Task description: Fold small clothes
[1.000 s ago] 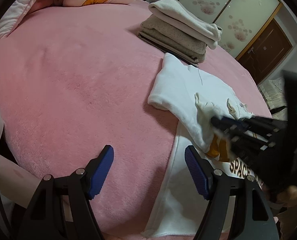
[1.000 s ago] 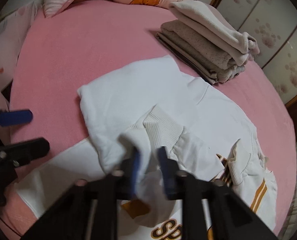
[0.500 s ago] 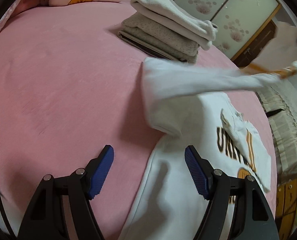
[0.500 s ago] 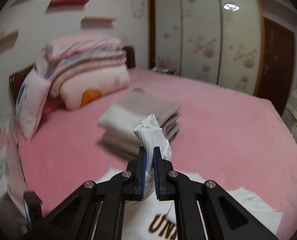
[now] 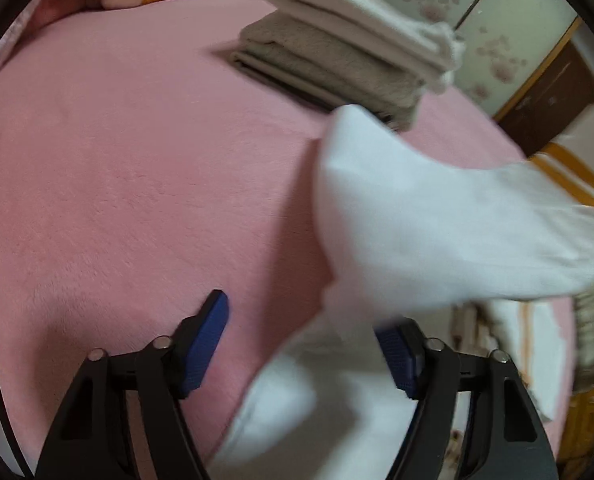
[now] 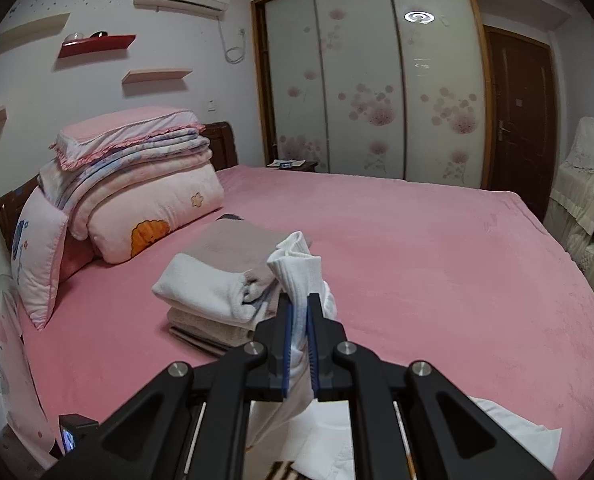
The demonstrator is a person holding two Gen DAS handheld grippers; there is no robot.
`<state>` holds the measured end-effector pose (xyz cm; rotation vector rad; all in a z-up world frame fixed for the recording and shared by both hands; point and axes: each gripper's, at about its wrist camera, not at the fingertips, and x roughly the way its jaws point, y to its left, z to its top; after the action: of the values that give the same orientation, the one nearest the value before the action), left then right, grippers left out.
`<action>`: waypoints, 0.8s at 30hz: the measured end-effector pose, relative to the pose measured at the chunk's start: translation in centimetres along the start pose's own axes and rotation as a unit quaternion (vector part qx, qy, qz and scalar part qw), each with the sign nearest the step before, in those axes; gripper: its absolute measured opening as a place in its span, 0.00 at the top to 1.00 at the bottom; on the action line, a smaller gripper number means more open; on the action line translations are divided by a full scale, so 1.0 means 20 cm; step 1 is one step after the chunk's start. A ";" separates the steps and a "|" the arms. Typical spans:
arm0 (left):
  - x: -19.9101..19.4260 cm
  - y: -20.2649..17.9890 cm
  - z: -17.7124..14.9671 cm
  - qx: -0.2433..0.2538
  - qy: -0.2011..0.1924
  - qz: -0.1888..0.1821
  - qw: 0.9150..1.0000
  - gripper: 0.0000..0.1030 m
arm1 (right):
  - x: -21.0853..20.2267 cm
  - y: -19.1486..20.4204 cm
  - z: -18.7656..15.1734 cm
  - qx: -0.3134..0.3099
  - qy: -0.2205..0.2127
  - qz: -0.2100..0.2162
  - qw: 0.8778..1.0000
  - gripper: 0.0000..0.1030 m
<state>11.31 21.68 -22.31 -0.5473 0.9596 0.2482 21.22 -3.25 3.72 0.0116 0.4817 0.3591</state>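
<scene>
on the bed: a pink blanket [image 6: 437, 264] covers the whole mattress, with everything lying on it
white sweatshirt: [image 5: 437, 236] lies at the near right of the bed in the left wrist view, one sleeve lifted off the body and stretched toward the right edge of that view, blurred
sleeve cuff: [image 6: 297, 264] ribbed white, sticks up between the blue pads of the right tool
right tool: [image 6: 299, 350] clamped tight on the sleeve cuff, raised above the bed, facing the wardrobe
left tool: [image 5: 305, 344] jaws apart and they have just been closing; white cloth of the sweatshirt lies between them, covering the tip of the right pad, the left pad over bare blanket; the pads do not press on it
folded stack: [image 6: 217, 280] grey and cream pieces, piled just beyond the sweatshirt
bedding pile: [image 6: 145, 196] pink quilts and pillow at the headboard, well apart from the stack
back wall: wardrobe [image 6: 369, 80] with flowered sliding doors
</scene>
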 end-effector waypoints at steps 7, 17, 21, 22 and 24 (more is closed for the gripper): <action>0.02 0.02 0.01 -0.017 -0.015 0.026 0.999 0.50 | 0.01 -0.59 -0.45 0.119 0.062 -0.094 0.986 0.94; 0.02 0.03 0.01 -0.033 -0.009 0.027 0.999 0.49 | 0.08 -1.03 -1.13 0.323 0.208 -0.063 0.921 0.84; -0.01 0.04 -0.01 -0.021 -0.005 0.022 1.000 0.49 | 0.05 -1.12 -1.14 0.377 0.210 -0.035 0.902 0.75; -0.01 0.03 -0.01 -0.019 -0.005 0.022 1.000 0.49 | 0.05 -1.14 -1.14 0.383 0.209 -0.032 0.899 0.71; -0.03 0.03 -0.03 -0.011 -0.006 0.023 1.000 0.49 | 0.04 -1.16 -1.13 0.382 0.212 -0.031 0.899 0.68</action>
<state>10.27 21.96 -22.23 -0.5443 0.9602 0.3033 19.48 -26.31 -18.86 0.6935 1.0323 0.0855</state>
